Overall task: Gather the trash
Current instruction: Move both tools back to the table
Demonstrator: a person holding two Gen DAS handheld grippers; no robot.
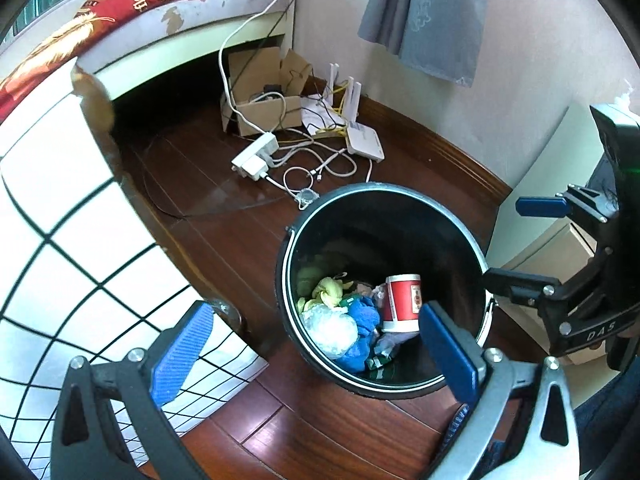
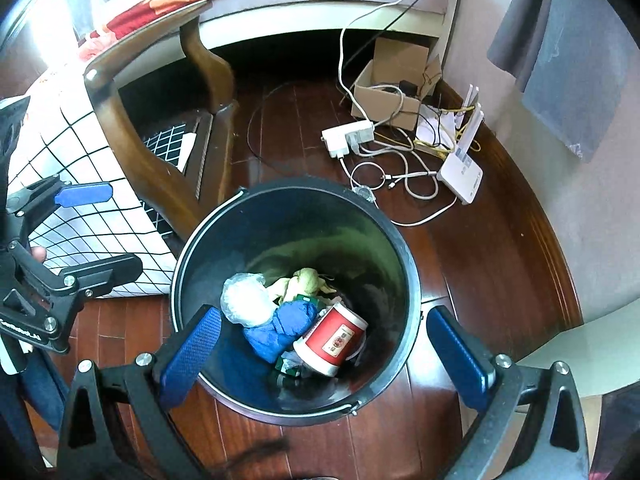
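Right wrist view: bin [image 2: 208, 248] already holds a red cup [image 2: 332, 340] and wrappers, both grippers [image 2: 324, 344] [image 1: 316, 344] hang over it spread apart and empty, so looks mostly done.

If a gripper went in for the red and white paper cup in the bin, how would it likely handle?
The paper cup lies tilted on its side atop soft trash in the bin, so it probably is light and may roll or shift if nudged. Its thin walls would likely crush under a firm squeeze. Its smooth printed surface may be slightly slippery.
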